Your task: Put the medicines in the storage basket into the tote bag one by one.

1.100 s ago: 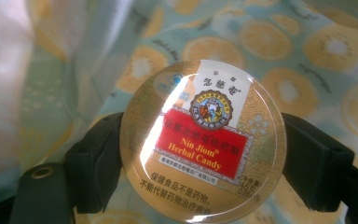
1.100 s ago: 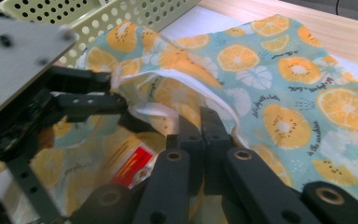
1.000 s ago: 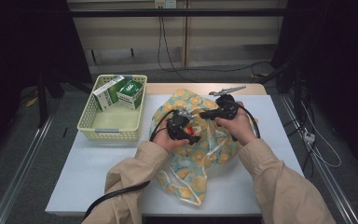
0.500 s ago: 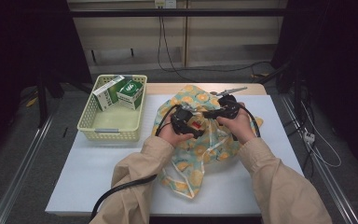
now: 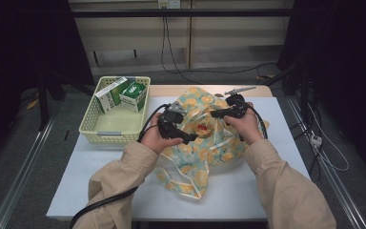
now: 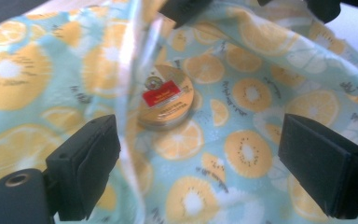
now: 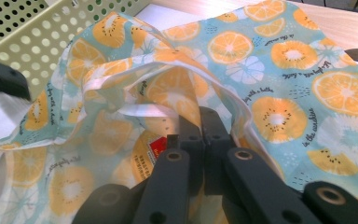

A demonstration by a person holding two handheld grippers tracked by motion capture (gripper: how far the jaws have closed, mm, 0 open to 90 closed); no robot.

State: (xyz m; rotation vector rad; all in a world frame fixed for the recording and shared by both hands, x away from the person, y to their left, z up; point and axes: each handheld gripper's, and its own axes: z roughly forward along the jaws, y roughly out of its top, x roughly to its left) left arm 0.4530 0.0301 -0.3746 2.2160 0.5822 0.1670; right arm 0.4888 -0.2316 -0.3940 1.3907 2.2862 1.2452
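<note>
A fabric bag printed with orange slices lies on the white table, its mouth held up. A round tin with a red label lies inside it, also seen in the left gripper view as the tin. My left gripper is at the bag's left rim. Its jaws have just been opening. They now stand wide apart around the left gripper's midpoint, with the bag's white hem loose between them. My right gripper is shut on the bag's far rim, its jaws pinched together at the right gripper's tips.
A pale yellow basket stands at the left of the table with two green and white boxes in it, close to the bag. A wooden board and a thin metal tool lie behind the bag. Cables run over the floor beyond.
My left hand has risen a little with its gripper at the bag's mouth, and the bag's left side has shifted with it. The right hand has kept still.
</note>
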